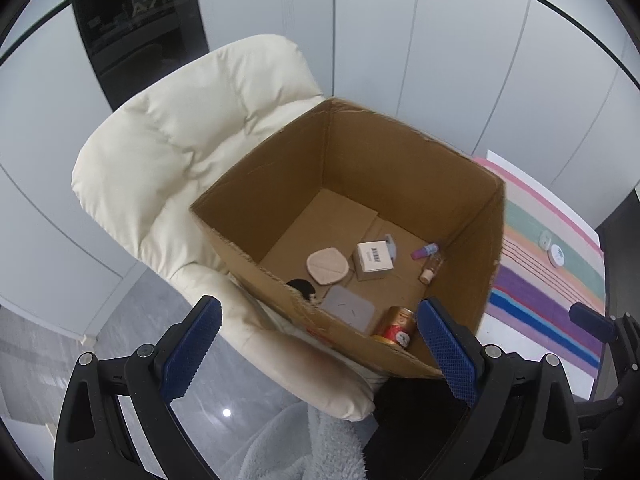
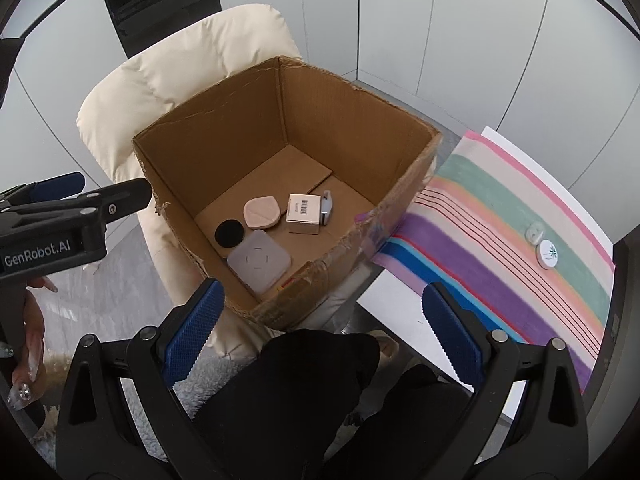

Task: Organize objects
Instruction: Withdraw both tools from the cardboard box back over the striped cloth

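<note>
Left gripper wide open, empty; cardboard box ahead of fingers. Right gripper wide open, empty; white round lid beyond right finger.

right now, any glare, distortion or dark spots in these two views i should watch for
Left wrist view: strong fisheye bending of the wall panels, a small glare dot on the glossy floor, and the can half hidden behind the cardboard box wall. Right wrist view: same curved edges and dark corners; the box interior is evenly lit, and the white jar is sharp.
</note>
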A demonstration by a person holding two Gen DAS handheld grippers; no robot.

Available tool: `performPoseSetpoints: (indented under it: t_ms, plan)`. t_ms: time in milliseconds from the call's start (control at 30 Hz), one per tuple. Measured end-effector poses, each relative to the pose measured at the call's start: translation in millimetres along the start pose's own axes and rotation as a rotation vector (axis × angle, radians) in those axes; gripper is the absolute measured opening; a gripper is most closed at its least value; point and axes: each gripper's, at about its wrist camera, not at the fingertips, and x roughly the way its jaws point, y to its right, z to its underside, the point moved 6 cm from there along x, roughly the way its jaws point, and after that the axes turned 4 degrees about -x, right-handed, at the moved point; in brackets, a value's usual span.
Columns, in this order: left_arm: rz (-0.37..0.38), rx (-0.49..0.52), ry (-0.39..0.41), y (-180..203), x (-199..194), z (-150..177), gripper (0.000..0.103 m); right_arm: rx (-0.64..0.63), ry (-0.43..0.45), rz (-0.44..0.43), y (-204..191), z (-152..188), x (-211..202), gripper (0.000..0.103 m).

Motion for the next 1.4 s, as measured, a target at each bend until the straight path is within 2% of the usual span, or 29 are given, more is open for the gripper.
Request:
performPoseSetpoints:
  t_ms: [433, 1067, 1400]
  plan:
    - [0.039, 0.134, 0.030, 73, -13, -3, 0.099, 0.156, 0.041, 0.060, 70, 19, -24, 0.101]
    - [0.212, 0.374, 0.004, 230, -16, 31, 0.099, 0.467, 0.012, 0.253, 217, 125, -71, 0.101]
    - [0.249, 0.474, -0.024, 298, -10, 50, 0.099, 0.592, -0.011, 0.316, 277, 172, -84, 0.101]
